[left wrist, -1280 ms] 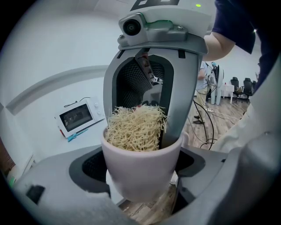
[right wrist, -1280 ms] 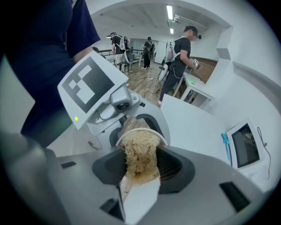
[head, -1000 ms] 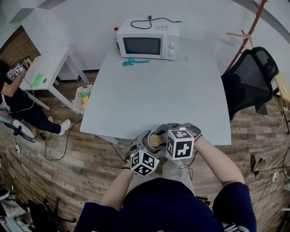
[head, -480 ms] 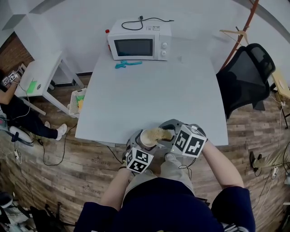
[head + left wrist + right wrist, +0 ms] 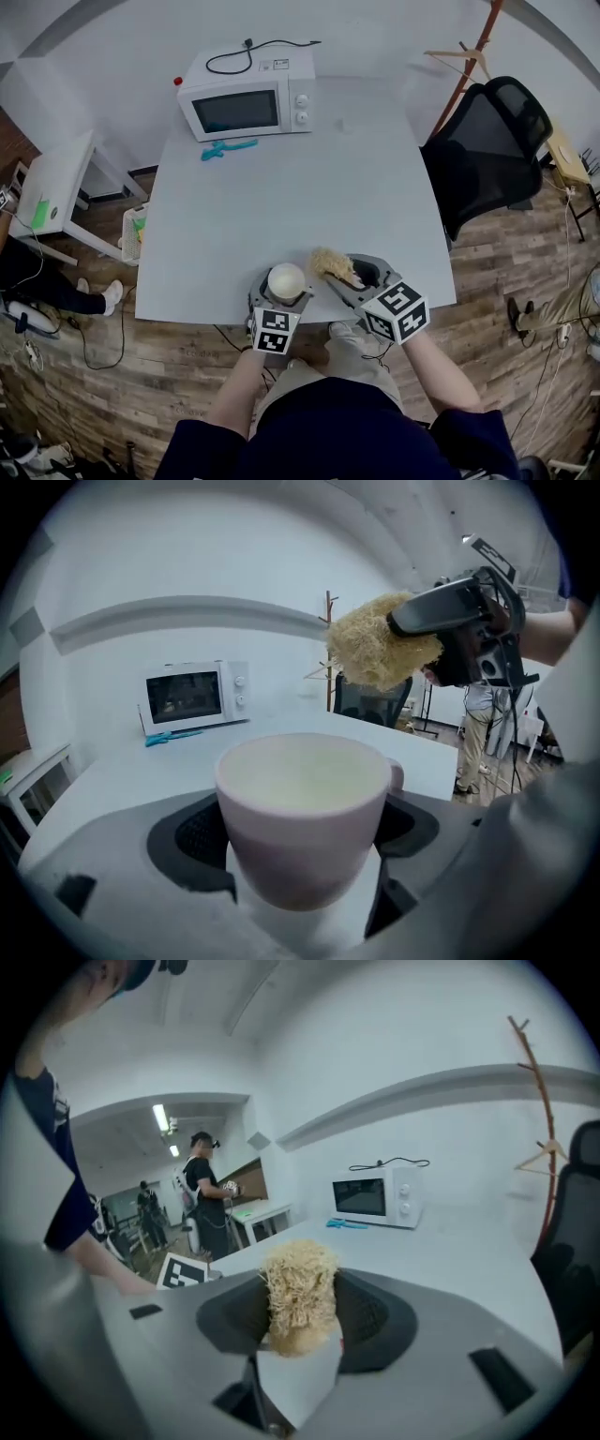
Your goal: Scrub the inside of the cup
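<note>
A cream cup (image 5: pixel 286 279) (image 5: pixel 305 808) stands upright between the jaws of my left gripper (image 5: pixel 284 292) (image 5: pixel 305 855), which is shut on it near the table's front edge. Its inside looks pale and bare. My right gripper (image 5: pixel 339 272) (image 5: pixel 295 1321) is shut on a straw-coloured fibrous scrubber (image 5: pixel 330 263) (image 5: pixel 298 1293). The scrubber is out of the cup, just to its right and a little above it, as the left gripper view also shows (image 5: pixel 380 653).
A white microwave (image 5: pixel 248 92) stands at the far left of the grey table (image 5: pixel 291 187), with a teal tool (image 5: pixel 228 147) in front of it. A black office chair (image 5: pixel 487 150) stands right of the table. A person sits at the far left, beside a small white desk (image 5: pixel 52 192).
The scrubber has come up out of the cup and moved right with my right gripper. Both grippers have shifted forward over the table's front edge. The cup's mouth now shows uncovered.
</note>
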The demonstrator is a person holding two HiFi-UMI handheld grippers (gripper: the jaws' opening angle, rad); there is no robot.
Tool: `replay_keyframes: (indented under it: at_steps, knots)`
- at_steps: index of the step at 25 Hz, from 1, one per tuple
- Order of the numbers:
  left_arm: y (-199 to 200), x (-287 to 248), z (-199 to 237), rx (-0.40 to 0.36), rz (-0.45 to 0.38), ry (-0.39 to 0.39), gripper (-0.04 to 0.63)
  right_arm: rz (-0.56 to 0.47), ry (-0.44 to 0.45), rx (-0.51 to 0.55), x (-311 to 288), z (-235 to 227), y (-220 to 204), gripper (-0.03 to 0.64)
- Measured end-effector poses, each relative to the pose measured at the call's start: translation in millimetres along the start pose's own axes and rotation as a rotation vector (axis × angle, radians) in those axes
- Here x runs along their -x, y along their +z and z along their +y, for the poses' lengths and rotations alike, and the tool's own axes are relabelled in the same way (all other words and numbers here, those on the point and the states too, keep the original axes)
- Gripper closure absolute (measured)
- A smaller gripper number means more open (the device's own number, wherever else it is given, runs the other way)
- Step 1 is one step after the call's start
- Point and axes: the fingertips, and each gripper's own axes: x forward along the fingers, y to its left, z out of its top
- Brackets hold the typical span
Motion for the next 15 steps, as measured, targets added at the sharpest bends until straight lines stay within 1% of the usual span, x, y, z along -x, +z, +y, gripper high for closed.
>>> replay_keyframes:
  at_steps: [2,5,8,11,15]
  knots:
    - [2,-15,4,0.012,-0.003,0.004,0.163,-0.037,-0.031,-0.068,4,-11,-3,0.436]
    - [4,-35,8,0.033,-0.007,0.012,0.163,-0.068,-0.092,-0.141,8,-24,-12,0.436]
    - [14,-50,17,0.038,-0.025,0.033,0.163,-0.082,-0.110,-0.214,8,-30,-22,0.436]
    - [20,-63,25,0.041,-0.027,0.047,0.163,-0.085,-0.116,-0.245,6,-34,-29,0.436]
    - [14,-77,29,0.052,-0.012,0.043,0.163,-0.085,-0.133,-0.275,7,-42,-33,0.436]
